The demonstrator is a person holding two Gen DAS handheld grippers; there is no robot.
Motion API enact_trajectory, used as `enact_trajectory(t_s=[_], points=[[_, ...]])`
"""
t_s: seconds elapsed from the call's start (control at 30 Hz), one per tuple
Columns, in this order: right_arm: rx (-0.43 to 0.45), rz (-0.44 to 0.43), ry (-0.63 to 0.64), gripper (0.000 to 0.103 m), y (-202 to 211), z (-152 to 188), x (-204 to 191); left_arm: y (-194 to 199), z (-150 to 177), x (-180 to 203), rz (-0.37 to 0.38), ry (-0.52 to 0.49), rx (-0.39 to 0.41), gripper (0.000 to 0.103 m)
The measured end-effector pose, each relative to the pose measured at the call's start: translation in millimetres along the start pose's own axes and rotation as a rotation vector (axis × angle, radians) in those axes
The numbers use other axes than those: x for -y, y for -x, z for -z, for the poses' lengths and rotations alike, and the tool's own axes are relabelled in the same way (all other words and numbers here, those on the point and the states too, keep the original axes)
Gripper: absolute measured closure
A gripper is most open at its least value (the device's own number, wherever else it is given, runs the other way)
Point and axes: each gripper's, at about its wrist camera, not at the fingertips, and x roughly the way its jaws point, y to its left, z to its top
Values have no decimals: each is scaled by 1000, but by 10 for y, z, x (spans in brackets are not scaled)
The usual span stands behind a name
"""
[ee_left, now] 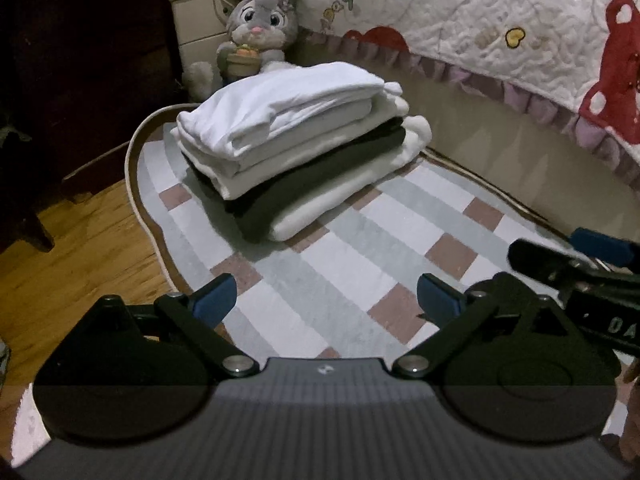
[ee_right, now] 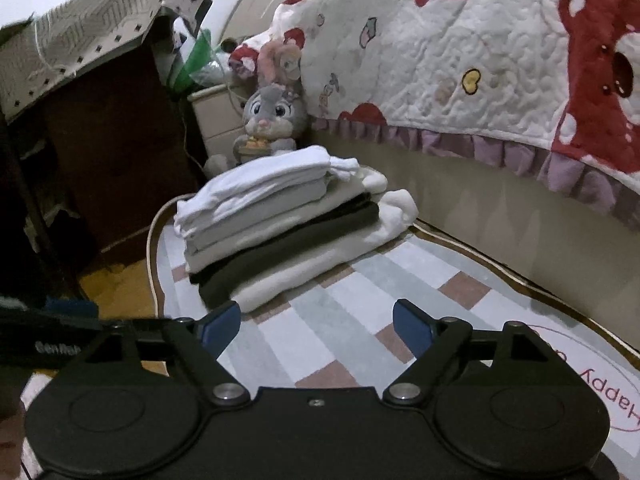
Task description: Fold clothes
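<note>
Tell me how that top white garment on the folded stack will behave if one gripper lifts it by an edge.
The top white garment looks soft and thin, so it would probably droop and unfold. Its layers look loose at the bunched end, so they may slide apart. It likely weighs little, and the stack underneath should stay put.

The left claw (ee_left: 326, 300) hangs over the rug (ee_left: 352, 236), blue fingers (ee_left: 214, 298) spread wide with nothing between them. A pile (ee_left: 296, 152) of folded clothes, white layers with one dark layer, sits near the rug's far edge. A plush rabbit (ee_left: 258, 32) stands behind it. The right claw (ee_left: 576, 264) enters at the right edge
</note>
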Motion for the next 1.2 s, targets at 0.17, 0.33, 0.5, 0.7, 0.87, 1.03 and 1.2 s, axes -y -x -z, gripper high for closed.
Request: enact_trajectory(t_s=[0.17, 0.33, 0.5, 0.7, 0.87, 1.03, 1.2], points=[[9, -7, -12, 14, 3, 19, 58, -11, -7, 107, -13, -24, -38, 5], [-18, 24, 5, 14, 1, 49, 106, -9, 19, 270, -43, -76, -42, 5], [4, -4, -35, 13, 84, 24, 183, -51, 37, 317, -16, -71, -69, 5], [1, -34, -41, 12, 82, 30, 150, -41, 67, 360, -36, -102, -47, 5], [-13, -28, -31, 12, 49, 38, 97, -54, 76, 353, -47, -106, -52, 5], [-25, -13, -18, 12, 24, 35, 38, -55, 80, 344, -58, -117, -53, 5], [-35, 3, 0, 12, 1, 30, -30, -47, 93, 348, -78, -129, -48, 5]])
